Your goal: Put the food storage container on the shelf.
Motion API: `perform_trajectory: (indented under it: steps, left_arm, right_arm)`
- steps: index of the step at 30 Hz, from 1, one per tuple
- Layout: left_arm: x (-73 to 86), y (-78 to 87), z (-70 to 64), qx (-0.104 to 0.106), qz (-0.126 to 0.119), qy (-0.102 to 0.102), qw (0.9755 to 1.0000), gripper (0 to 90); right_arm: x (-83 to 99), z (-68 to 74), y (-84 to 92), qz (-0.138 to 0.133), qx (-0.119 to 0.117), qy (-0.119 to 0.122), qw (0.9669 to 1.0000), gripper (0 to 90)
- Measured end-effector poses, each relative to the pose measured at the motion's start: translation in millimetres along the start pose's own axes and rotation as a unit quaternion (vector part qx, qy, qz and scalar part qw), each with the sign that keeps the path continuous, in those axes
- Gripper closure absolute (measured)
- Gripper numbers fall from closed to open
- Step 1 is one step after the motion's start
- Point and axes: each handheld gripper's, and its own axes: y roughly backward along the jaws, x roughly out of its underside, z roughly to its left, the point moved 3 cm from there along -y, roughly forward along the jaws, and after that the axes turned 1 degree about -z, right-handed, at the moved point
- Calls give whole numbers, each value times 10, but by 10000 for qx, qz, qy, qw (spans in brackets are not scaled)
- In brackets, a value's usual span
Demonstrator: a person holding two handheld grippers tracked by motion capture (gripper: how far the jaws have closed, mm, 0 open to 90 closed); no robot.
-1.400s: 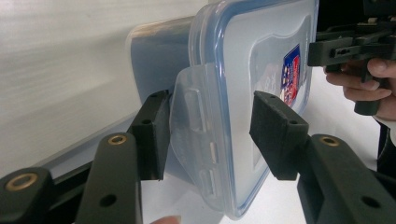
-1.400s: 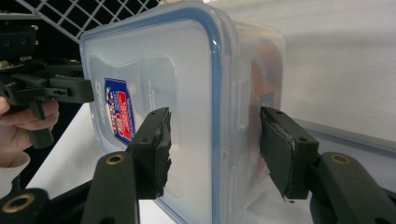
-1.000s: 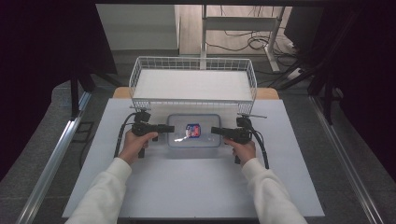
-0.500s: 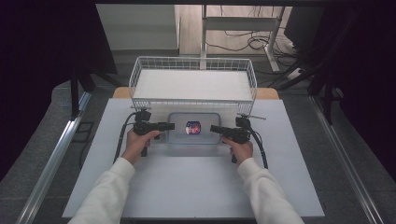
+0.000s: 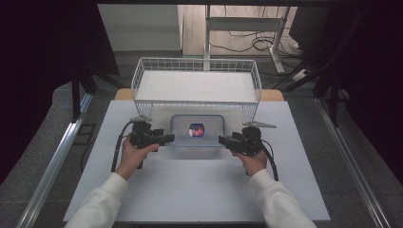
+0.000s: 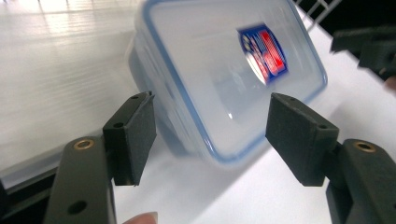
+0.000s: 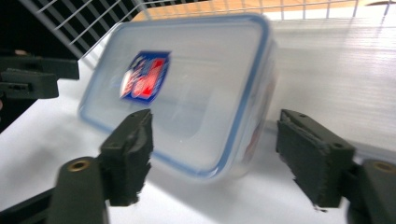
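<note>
A clear plastic box (image 5: 197,137) with a blue-rimmed lid and a red and blue sticker (image 5: 196,129) sits flat on the white table, just in front of the wire basket. My left gripper (image 5: 170,137) is at the box's left side and my right gripper (image 5: 221,139) at its right side, both pointing inward. In the left gripper view, the open jaws (image 6: 210,140) frame the box's (image 6: 210,60) near corner, pads clear of it. The right gripper (image 7: 215,154) likewise stands open around the box's (image 7: 196,79) end without touching. Both sets of jaws have just been opening.
A white wire basket (image 5: 197,61) with a white floor stands right behind the box. The white table top (image 5: 199,190) stretches toward the person. Metal rails run along both sides of the table, and cables lie on the floor at the back.
Both grippers have let their jaws widen and have drawn back a little from the box's sides, toward the person. The box sits slightly nearer the basket than a second ago.
</note>
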Motion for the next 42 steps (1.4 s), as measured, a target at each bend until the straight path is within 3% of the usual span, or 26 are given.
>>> perform_trajectory:
  steps: [2,5,8,11,17,23,29,32,35,42]
  left_arm:
    - [66,81,-102,-86,27,-225,9997,330]
    - [166,162,-195,-40,61,-307,9995,326]
    - [290,227,-262,-2,140,-314,9994,326]
    - [412,299,-319,16,229,-390,9990,316]
    - [628,451,-427,6,344,-474,9983,305]
    - [774,579,-529,-16,415,-630,9971,308]
    - [888,633,-575,-47,486,-679,9965,300]
    - [899,625,-567,-44,507,-656,9965,299]
    - [909,604,-555,-32,563,-627,9964,298]
    - [928,584,-541,-97,629,-680,9957,294]
  right_arm:
    - [36,37,55,25,-74,125,9999,351]
    - [130,133,167,127,-147,564,9982,428]
    - [231,201,256,258,-106,979,9948,468]
    - [359,277,349,344,-29,1427,9892,525]
    - [478,405,353,542,-97,1797,9822,716]
    - [516,561,200,744,-193,2054,9757,867]
    - [544,688,-5,906,-175,2269,9695,885]
    - [536,708,-128,980,-168,2256,9691,885]
    - [503,708,-282,1039,-173,2039,9733,885]
    - [480,705,-543,1133,32,2129,9705,886]
